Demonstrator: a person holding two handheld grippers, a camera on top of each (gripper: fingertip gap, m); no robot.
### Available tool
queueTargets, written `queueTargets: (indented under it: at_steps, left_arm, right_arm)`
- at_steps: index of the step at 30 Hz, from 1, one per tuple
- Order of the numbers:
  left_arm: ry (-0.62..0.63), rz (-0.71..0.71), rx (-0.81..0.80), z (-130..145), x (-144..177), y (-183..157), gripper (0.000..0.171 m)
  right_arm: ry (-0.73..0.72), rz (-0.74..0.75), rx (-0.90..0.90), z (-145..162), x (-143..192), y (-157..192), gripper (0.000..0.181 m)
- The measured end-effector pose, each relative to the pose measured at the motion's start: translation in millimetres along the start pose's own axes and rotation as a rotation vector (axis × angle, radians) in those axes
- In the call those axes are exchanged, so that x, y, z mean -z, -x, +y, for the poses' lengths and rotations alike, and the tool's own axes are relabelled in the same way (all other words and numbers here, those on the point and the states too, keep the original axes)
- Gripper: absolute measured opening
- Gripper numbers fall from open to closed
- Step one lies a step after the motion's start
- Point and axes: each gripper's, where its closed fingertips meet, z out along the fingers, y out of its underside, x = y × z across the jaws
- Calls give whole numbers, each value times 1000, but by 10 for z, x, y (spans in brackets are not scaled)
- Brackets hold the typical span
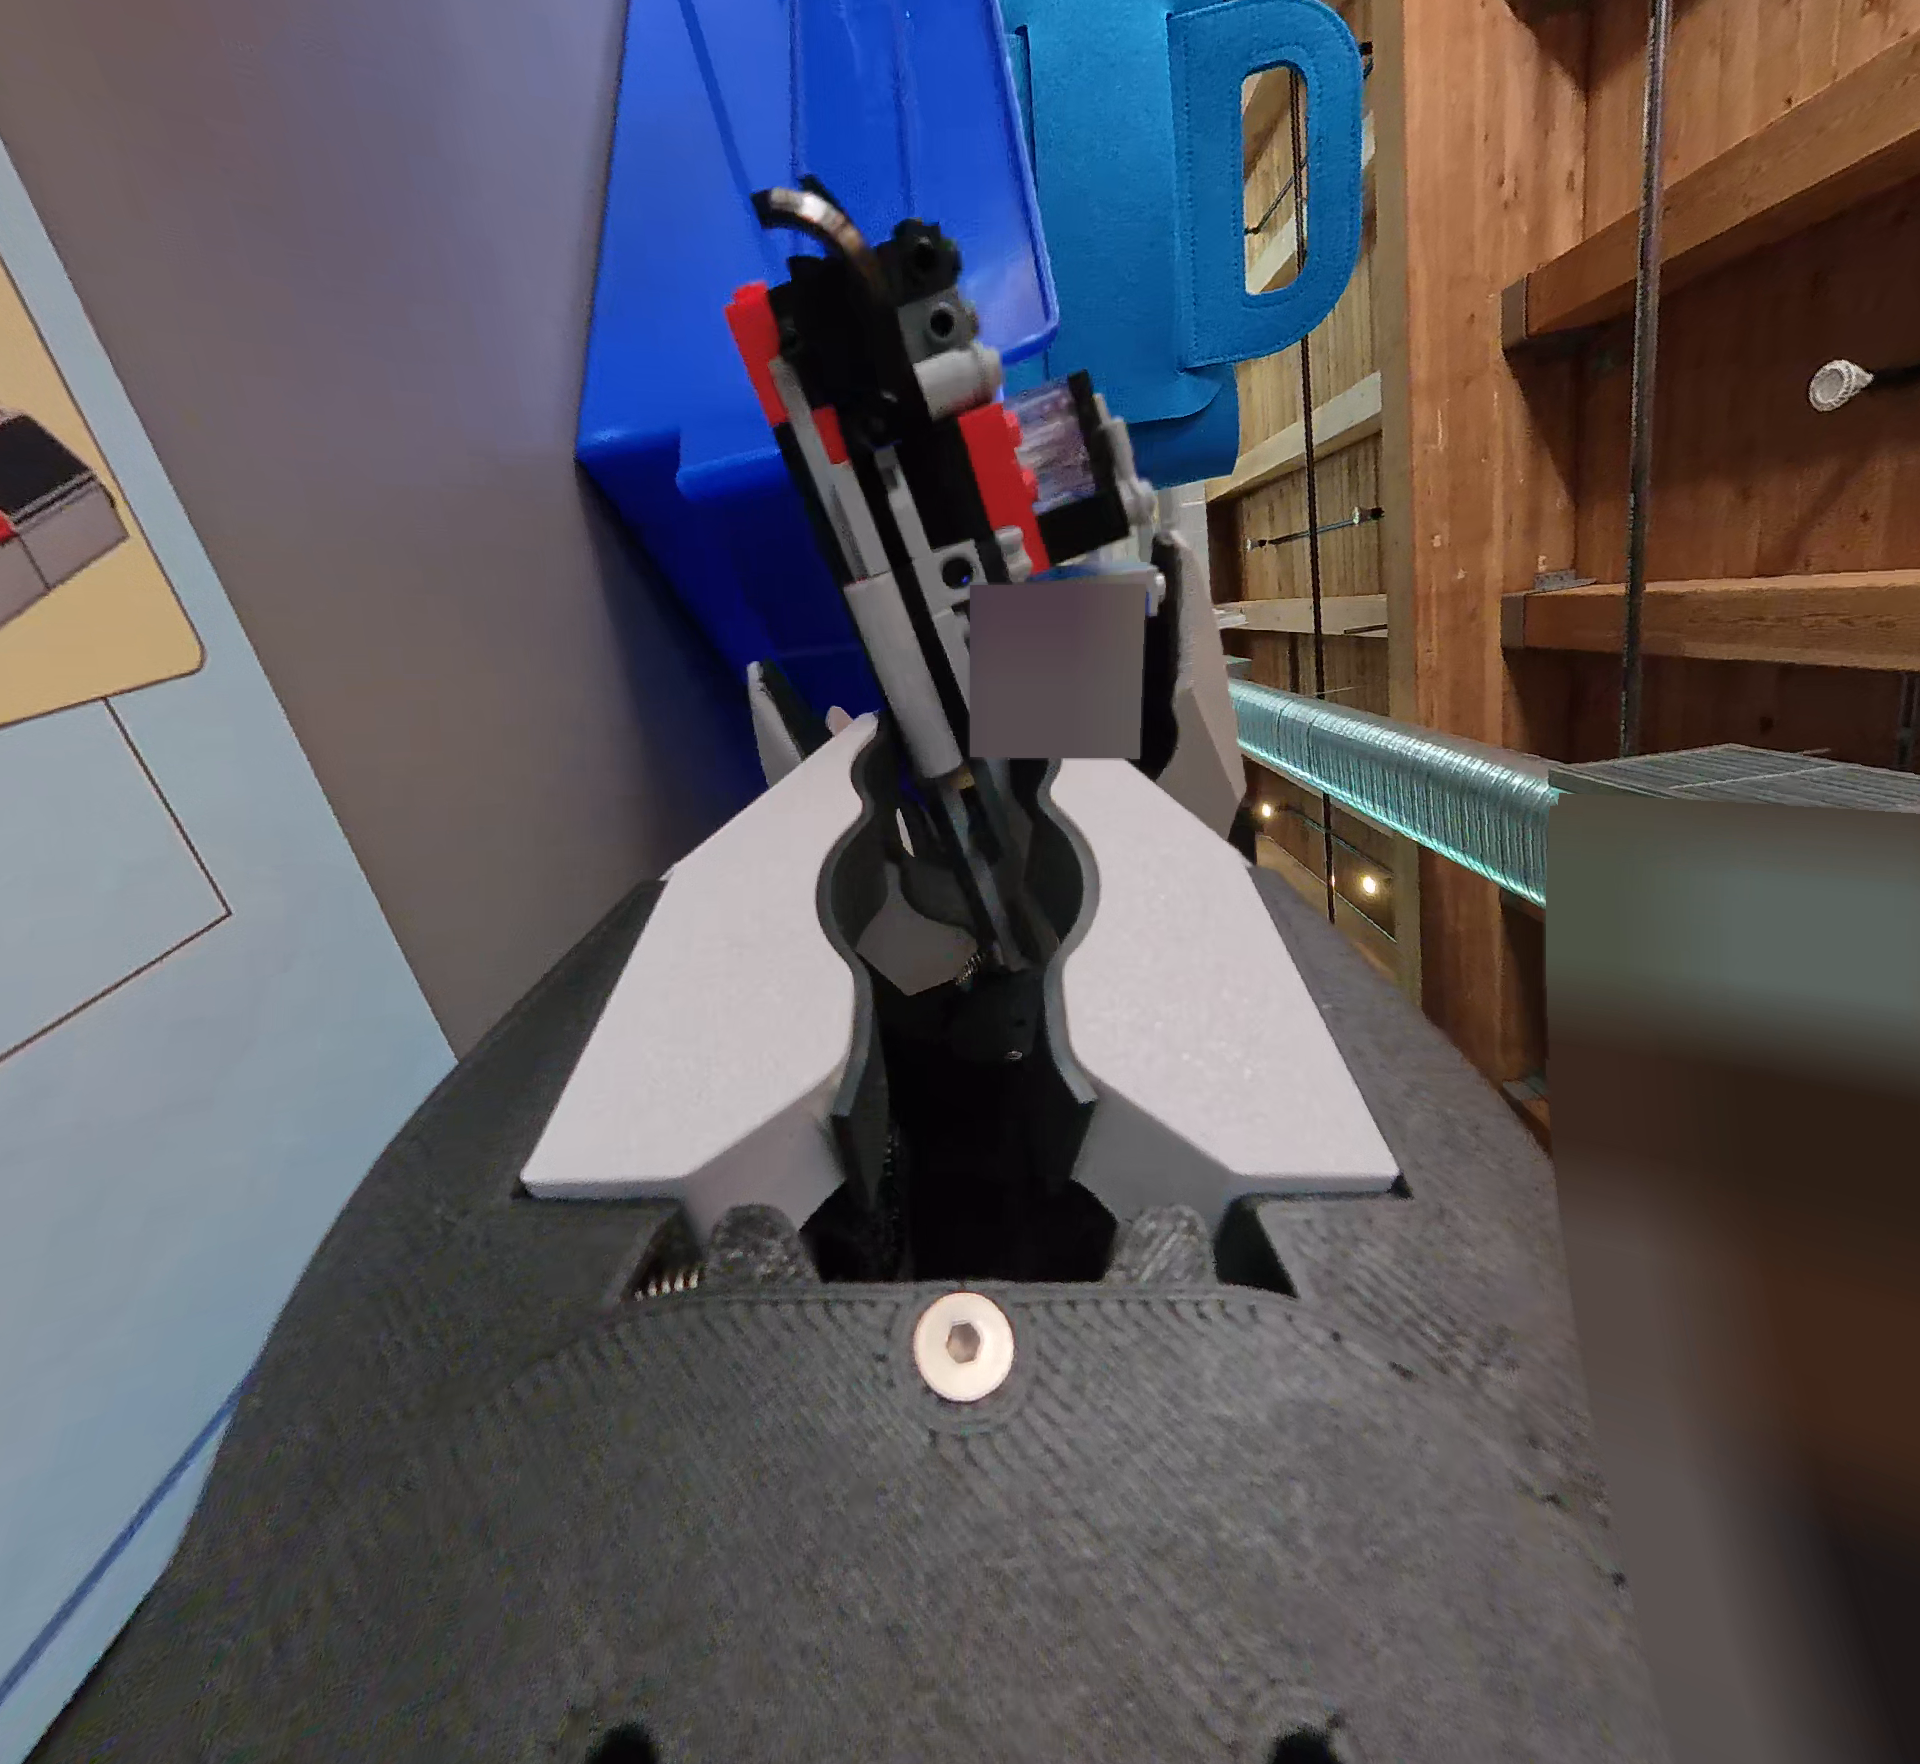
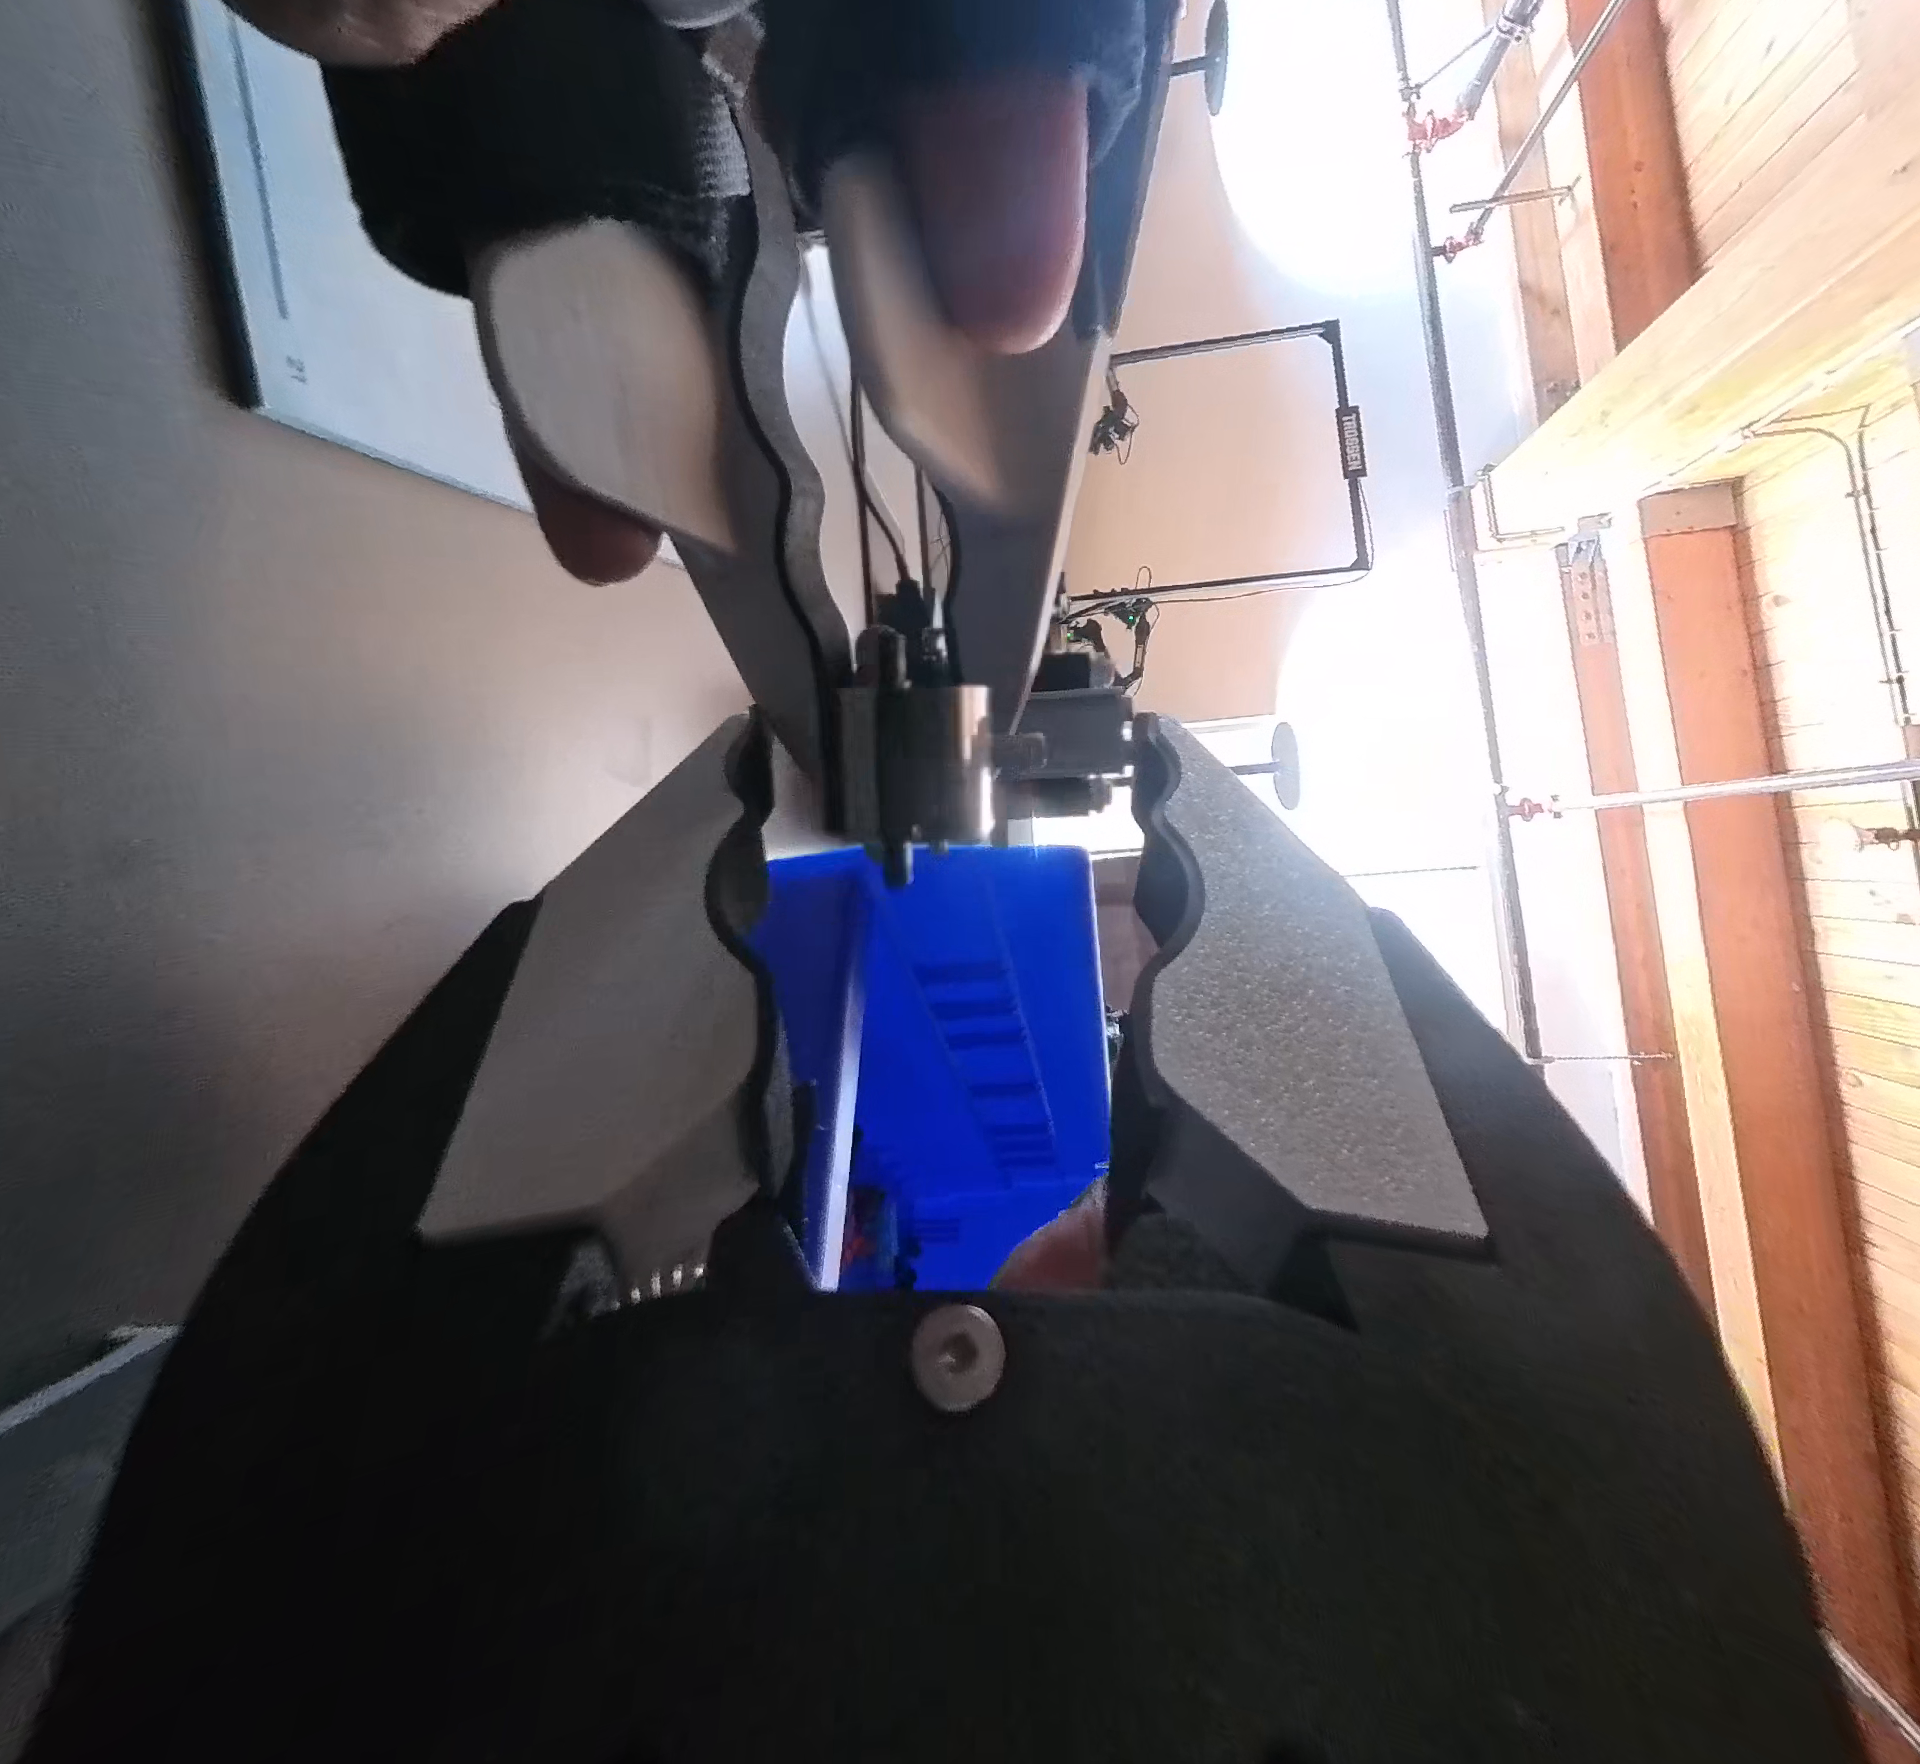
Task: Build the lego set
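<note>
Your left tongs [image 1: 961, 758] are clamped on the lego build [image 1: 904, 467], gripping its lower stalk; the black, red and grey assembly sticks up out of the tips, tilted left. Your right tongs [image 2: 951, 769] stand apart, wide gap between the tips, nothing pinched. In the right wrist view the same build [image 2: 914, 758] sits right at that gap, held from above by the left tongs [image 2: 894, 592]. One grey stub of the build looks like it meets the right-hand tip; actual contact, cannot tell.

Around: the blue bin [image 1: 727, 260] sits directly behind the build in the left view, and shows through the open gap in the right view [image 2: 966, 1039]. A blue felt bag [image 1: 1195, 187] with a handle loop is beside the bin. The instruction sheet [image 1: 94, 571] lies at left on the table [image 1: 364, 208].

Pose: both cameras are rolled hard, the wooden wall [image 1: 1662, 364] running down the right edge.

Only the right view shows your gloved hand [image 2: 727, 104] on the left tongs' body, fingertips bare. Only the left view shows the bag and the build's colours.
</note>
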Motion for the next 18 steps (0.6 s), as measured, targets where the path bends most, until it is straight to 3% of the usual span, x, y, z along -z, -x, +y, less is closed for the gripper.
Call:
queueTargets:
  at_steps: [18]
  left_arm:
    - [3,-64,-192,4,-28,8,23]
  right_arm:
    - [15,-10,-59,43,5,-26,73]
